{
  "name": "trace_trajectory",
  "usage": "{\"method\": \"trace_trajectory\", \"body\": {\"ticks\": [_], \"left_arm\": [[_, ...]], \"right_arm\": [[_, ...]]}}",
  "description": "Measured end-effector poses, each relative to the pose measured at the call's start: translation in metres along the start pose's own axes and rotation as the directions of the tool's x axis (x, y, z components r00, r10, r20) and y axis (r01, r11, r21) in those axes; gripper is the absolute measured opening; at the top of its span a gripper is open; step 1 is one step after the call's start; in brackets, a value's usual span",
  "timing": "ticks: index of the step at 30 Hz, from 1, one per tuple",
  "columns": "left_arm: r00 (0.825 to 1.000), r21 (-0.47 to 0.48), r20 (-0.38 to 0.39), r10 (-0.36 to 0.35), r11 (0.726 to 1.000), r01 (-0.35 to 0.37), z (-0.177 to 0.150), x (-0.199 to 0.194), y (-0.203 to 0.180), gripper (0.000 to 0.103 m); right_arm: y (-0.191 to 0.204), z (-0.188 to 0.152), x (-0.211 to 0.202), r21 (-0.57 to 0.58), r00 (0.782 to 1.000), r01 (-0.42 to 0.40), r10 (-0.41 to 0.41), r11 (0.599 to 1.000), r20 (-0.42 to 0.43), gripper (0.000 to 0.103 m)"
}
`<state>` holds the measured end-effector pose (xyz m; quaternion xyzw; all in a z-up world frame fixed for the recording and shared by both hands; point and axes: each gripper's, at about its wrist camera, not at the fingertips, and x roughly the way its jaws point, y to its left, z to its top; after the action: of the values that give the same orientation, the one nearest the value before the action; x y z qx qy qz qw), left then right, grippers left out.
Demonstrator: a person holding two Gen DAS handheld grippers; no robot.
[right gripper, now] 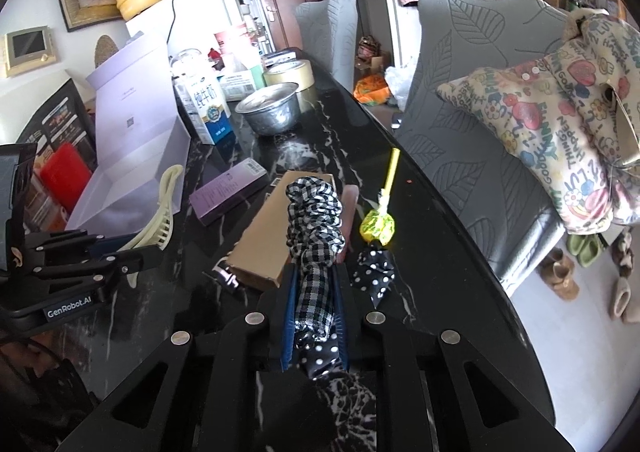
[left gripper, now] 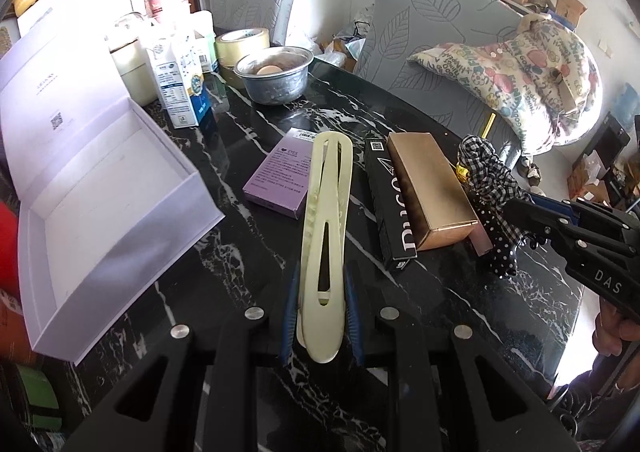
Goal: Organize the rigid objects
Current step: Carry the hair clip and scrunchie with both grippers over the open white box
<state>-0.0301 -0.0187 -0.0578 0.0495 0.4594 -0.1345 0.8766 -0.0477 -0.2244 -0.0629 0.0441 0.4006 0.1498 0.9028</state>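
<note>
Cream hair clip [left gripper: 325, 236] between hand-held gripper pads [left gripper: 354, 316]

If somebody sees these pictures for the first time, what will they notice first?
The long pale yellow plastic hair clip clamped in the left gripper over the black marble table. Then the black-and-white checked fabric scrunchie in the right gripper, and the open white box at left.

At the far end of your black marble tabletop [left gripper: 248, 252] you see a metal bowl [left gripper: 274, 74] beside two stacked rolls of tape [left gripper: 240, 46] and a milk carton [left gripper: 180, 88]. Beyond the tabletop's edge stand two grey leaf-patterned chairs [left gripper: 436, 36]; a floral cushion [left gripper: 520, 72] rests on the nearer one.
</note>
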Motion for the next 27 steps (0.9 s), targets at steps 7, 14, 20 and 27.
{"method": "trace_trajectory", "body": {"ticks": [7,14,20,27], "left_arm": [[0.999,-0.04,0.023,0.024,0.999,-0.023,-0.014,-0.018,0.008,0.022],[0.997,-0.091,0.042,0.062,0.994,-0.058,-0.035,-0.037,0.022,0.022],[0.993,-0.147,0.053,0.105,0.984,-0.096,-0.054,-0.055,0.038,0.022],[0.985,-0.22,0.055,0.165,0.964,-0.149,-0.08,-0.076,0.051,0.022]], "right_arm": [[0.016,-0.007,-0.01,-0.025,0.999,-0.037,0.037,0.999,0.004,0.017],[0.039,-0.014,-0.017,-0.073,0.996,-0.084,0.085,0.994,0.002,0.017],[0.065,-0.02,-0.017,-0.125,0.99,-0.144,0.143,0.982,-0.015,0.017],[0.092,-0.025,-0.015,-0.186,0.976,-0.219,0.216,0.958,-0.039,0.017]]}}
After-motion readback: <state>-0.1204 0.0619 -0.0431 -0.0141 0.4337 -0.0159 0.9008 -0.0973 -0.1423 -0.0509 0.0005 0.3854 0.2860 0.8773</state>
